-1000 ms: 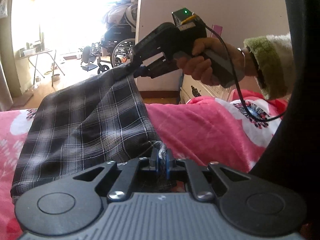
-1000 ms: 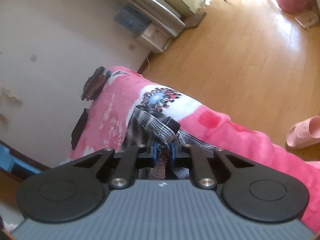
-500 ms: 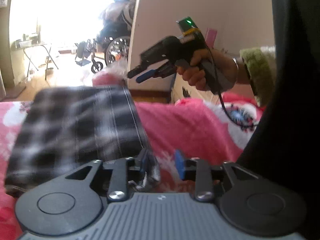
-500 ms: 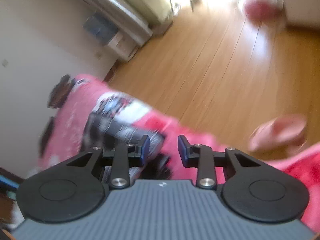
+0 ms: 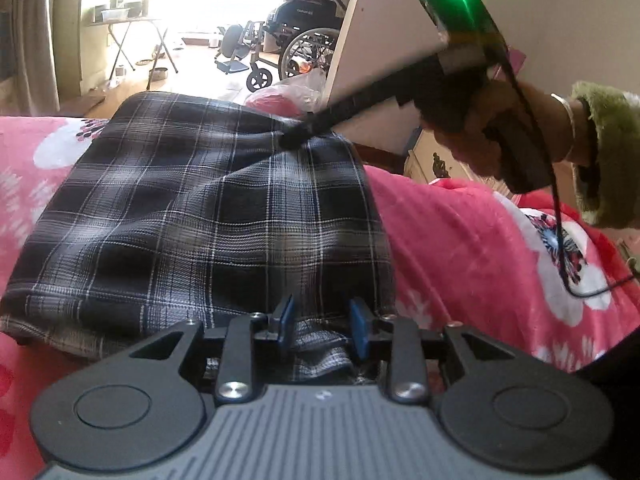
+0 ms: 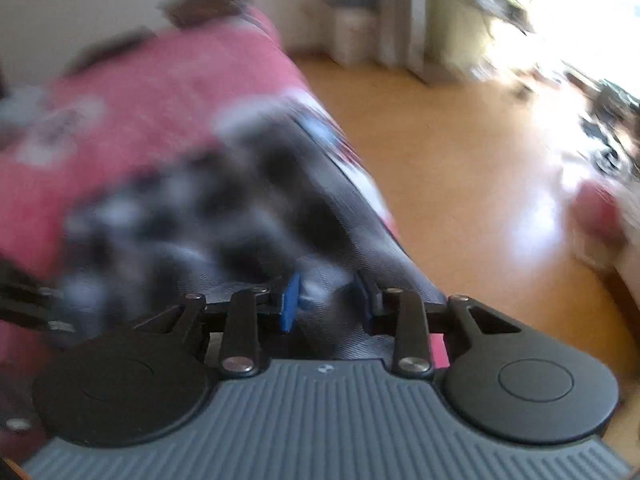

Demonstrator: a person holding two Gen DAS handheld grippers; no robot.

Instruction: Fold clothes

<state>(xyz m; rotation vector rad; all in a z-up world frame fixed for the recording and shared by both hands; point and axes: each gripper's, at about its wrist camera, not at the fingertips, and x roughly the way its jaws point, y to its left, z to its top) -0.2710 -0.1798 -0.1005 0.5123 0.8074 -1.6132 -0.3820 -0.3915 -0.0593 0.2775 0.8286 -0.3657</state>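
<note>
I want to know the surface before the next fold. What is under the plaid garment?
The plaid garment lies on a pink flowered blanket, visible around it. What is beneath the blanket is covered and cannot be seen.

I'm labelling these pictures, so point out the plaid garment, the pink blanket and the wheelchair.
plaid garment [image 5: 208,216]: left wrist view, middle of the folded cloth.
pink blanket [image 5: 452,240]: left wrist view, bare pink stretch right of the garment.
wheelchair [image 5: 308,54]: left wrist view, its big spoked wheel.

No legible text, labels or brands; right view perhaps too blurred.
</note>
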